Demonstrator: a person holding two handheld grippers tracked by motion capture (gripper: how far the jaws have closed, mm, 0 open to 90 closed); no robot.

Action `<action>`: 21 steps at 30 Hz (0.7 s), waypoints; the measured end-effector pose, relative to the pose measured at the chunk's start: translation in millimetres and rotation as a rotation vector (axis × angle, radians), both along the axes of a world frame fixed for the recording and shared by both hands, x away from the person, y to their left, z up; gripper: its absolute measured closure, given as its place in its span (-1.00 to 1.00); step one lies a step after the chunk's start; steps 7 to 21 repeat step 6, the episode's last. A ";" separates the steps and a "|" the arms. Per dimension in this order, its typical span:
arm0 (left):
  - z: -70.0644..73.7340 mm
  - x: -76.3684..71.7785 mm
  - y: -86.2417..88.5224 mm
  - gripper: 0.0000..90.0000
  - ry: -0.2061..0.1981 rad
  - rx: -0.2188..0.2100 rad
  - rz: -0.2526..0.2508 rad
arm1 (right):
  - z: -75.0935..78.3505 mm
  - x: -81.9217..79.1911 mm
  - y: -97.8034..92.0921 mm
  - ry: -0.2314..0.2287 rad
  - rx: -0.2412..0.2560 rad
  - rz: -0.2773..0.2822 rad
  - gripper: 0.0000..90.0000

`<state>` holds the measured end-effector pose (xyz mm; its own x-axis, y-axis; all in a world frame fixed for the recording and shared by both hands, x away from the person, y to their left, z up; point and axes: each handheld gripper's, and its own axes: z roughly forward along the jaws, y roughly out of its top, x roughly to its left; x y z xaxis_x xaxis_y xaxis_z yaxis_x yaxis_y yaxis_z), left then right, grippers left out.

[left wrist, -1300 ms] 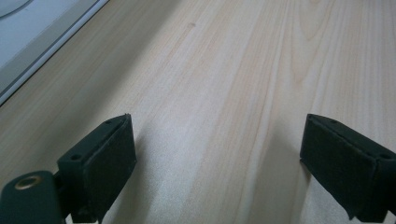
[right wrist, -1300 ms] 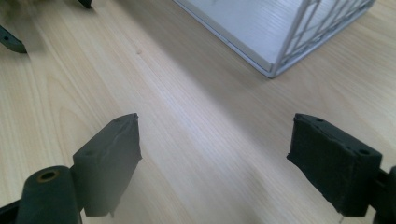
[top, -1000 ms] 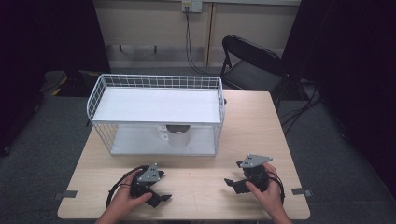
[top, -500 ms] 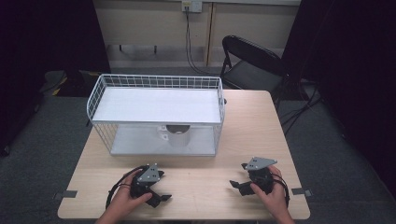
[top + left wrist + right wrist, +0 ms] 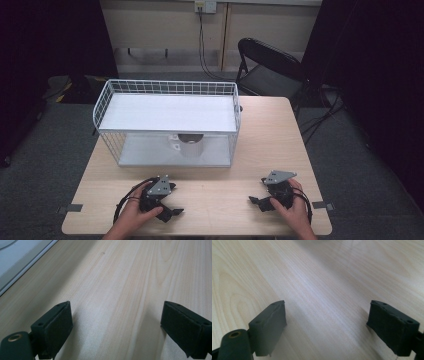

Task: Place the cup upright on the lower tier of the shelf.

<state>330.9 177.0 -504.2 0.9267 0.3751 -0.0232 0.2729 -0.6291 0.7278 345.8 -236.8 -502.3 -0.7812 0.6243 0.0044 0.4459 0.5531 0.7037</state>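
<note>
Low on the near desk (image 5: pixel 220 190), left gripper (image 5: pixel 172 211) and right gripper (image 5: pixel 256 201) rest with jaws wide apart, empty, before a wire basket (image 5: pixel 167 122).

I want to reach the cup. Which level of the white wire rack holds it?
The lower level: the grey metal cup stands on the bottom shelf of the white wire rack, under the top shelf, which carries nothing.

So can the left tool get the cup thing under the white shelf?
Probably not straight away: the metal cup sits inside the wire basket, and the mesh front stands between it and the left tool.
</note>
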 end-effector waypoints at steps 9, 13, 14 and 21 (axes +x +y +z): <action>0.0 0.0 0.0 -0.78 0.000 0.000 0.000 | -3.7 -0.9 0.0 -0.021 0.030 -0.003 -0.74; 0.0 0.0 0.0 -0.78 0.000 0.000 0.000 | -3.7 -0.9 0.0 -0.021 0.030 -0.003 -0.74; 0.0 0.0 0.0 -0.78 0.000 0.000 0.000 | -3.7 -0.9 0.0 -0.021 0.030 -0.003 -0.74; 0.0 0.0 0.0 -0.78 0.000 0.000 0.000 | -3.7 -0.9 0.0 -0.021 0.030 -0.003 -0.74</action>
